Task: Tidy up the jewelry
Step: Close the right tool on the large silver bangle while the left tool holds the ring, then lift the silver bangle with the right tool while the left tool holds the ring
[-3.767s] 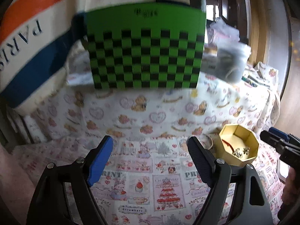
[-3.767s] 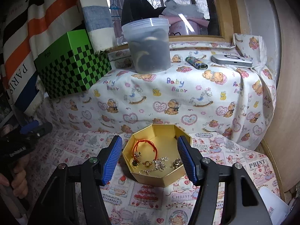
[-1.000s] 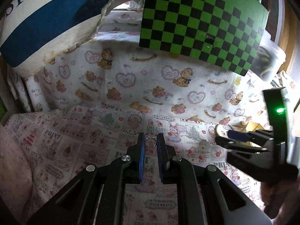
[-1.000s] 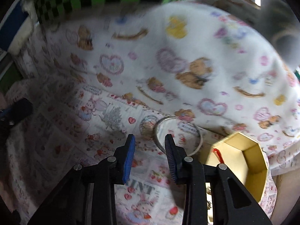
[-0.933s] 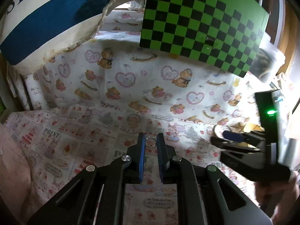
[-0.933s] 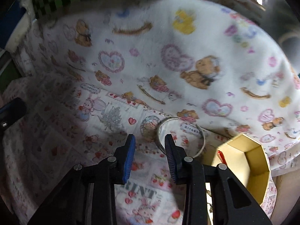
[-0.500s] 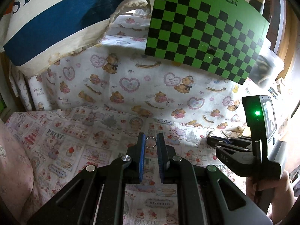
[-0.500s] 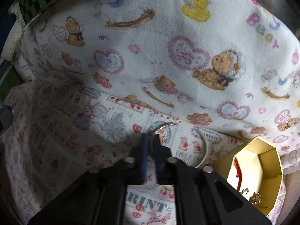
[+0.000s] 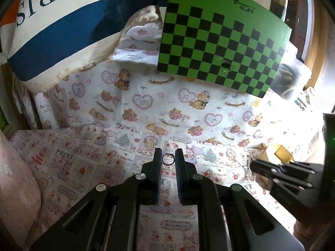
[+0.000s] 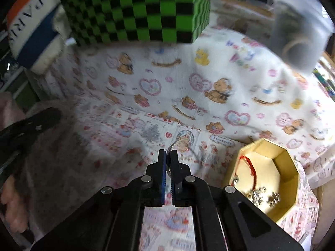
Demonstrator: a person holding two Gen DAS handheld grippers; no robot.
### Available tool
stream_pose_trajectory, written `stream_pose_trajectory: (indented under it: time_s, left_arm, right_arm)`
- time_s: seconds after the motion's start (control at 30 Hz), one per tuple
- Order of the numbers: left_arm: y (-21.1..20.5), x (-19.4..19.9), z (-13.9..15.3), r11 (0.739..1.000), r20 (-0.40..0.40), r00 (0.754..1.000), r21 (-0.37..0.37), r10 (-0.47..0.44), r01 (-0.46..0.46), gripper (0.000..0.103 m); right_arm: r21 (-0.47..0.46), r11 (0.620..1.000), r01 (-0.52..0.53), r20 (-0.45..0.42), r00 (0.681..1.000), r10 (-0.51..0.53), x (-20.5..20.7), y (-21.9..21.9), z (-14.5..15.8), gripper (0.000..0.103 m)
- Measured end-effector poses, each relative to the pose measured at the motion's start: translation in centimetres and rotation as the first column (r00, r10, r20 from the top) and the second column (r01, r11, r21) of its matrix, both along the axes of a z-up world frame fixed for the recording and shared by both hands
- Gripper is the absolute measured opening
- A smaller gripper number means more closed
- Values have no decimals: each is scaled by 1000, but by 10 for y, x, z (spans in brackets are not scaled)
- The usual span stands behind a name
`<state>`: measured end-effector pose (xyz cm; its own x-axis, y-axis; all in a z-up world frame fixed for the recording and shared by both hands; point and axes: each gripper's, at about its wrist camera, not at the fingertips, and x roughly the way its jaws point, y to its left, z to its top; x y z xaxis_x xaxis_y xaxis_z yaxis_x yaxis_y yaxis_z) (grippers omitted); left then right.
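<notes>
My left gripper [image 9: 168,160] is shut on a small silver ring [image 9: 168,159] and holds it above the printed cloth. My right gripper [image 10: 168,155] is shut on a thin silver bangle [image 10: 178,142], lifted off the cloth and blurred by motion. The gold octagonal box [image 10: 270,173] sits to the right of it, with a red cord bracelet [image 10: 250,165] and several small metal pieces [image 10: 259,194] inside. In the left wrist view the right gripper [image 9: 280,173] comes in from the right, and a corner of the box [image 9: 276,150] shows behind it.
A green-and-black checkered box [image 9: 222,48] stands on the raised bear-print ledge [image 9: 146,96]. A striped PARIS bag [image 9: 58,21] leans at the back left. A clear plastic tub [image 10: 301,31] stands at the back right. A pink cushion [image 9: 16,190] lies at the left.
My right gripper has closed on the bangle and lifted it off the cloth. My left gripper keeps hold of the ring and has risen a little.
</notes>
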<state>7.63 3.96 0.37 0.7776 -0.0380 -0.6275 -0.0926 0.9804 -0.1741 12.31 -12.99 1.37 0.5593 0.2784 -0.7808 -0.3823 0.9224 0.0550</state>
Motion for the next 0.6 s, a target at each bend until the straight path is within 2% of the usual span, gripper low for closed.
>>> stream_pose_trajectory:
  time_s: [0.27, 0.4, 0.47, 0.53, 0.6]
  left_arm:
    - [-10, -10, 11, 999, 37, 998, 9, -41, 40, 11]
    - [-7, -9, 12, 999, 39, 999, 20, -28, 27, 11]
    - [-2, -8, 11, 1000, 33, 999, -2, -22, 22, 11]
    - [3, -7, 9, 1000, 27, 1000, -16, -15, 16, 11]
    - [4, -6, 8, 1000, 22, 1000, -15, -8, 9, 11]
  right_arm:
    - [-21, 995, -102, -74, 992, 100, -36, 9, -25, 4]
    - [-61, 994, -95, -47, 995, 92, -36, 11, -35, 5]
    - [-77, 994, -77, -30, 997, 75, -32, 12, -38, 17]
    - [-69, 996, -56, -16, 998, 55, -27, 7, -38, 55]
    - [-63, 997, -37, -5, 999, 37, -22, 1, -34, 60]
